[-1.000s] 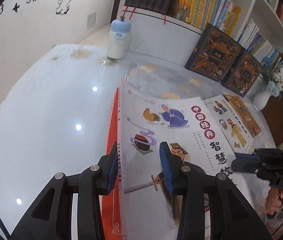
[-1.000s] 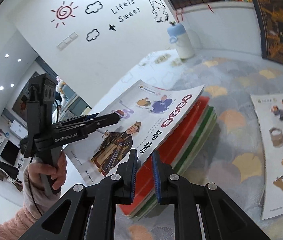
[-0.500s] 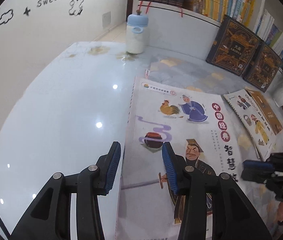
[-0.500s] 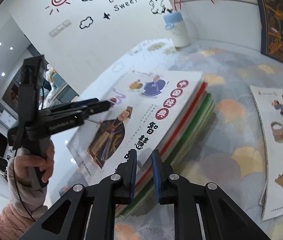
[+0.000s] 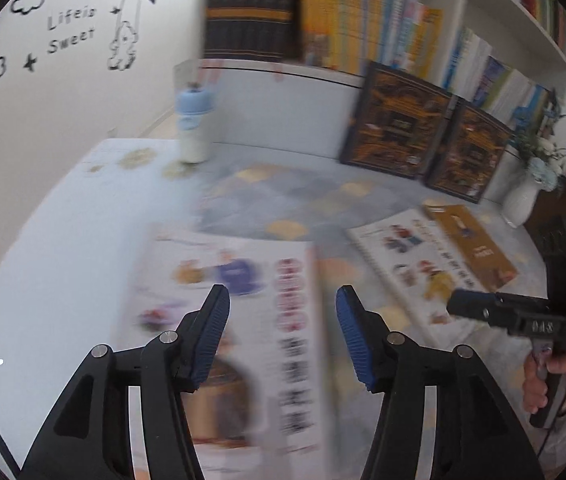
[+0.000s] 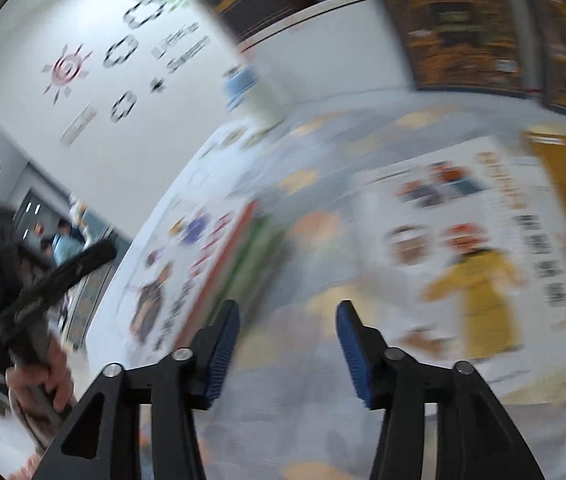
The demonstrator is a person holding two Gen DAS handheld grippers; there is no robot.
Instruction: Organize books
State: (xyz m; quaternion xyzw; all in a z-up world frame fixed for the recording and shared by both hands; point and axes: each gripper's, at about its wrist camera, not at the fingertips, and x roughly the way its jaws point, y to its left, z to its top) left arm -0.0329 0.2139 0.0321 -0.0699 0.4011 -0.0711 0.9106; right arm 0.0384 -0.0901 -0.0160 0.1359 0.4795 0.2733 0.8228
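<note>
A stack of thin picture books (image 5: 239, 320) lies on the table, a white cover with cartoon figures on top; it shows blurred in the right wrist view too (image 6: 203, 276). My left gripper (image 5: 283, 334) hovers above the stack, its jaws opening, nothing between the pads. To the right lie a white picture book (image 5: 415, 268) (image 6: 471, 248) and a brown book (image 5: 471, 248). My right gripper (image 6: 287, 344) is over the patterned mat between the stack and the white book, jaws opening and empty. Each gripper appears in the other's view, held by a hand.
A blue-capped white bottle (image 5: 195, 128) stands at the back of the table. Two dark ornate books (image 5: 427, 136) lean against the bookshelf (image 5: 363, 32). A white vase with flowers (image 5: 527, 196) stands at the far right. The patterned mat (image 5: 303, 196) covers the table's middle.
Both grippers have let go of the top book, which now lies flat on the stack. Both have opened wide. The right gripper swung right toward the white book; the left pulled back and up.
</note>
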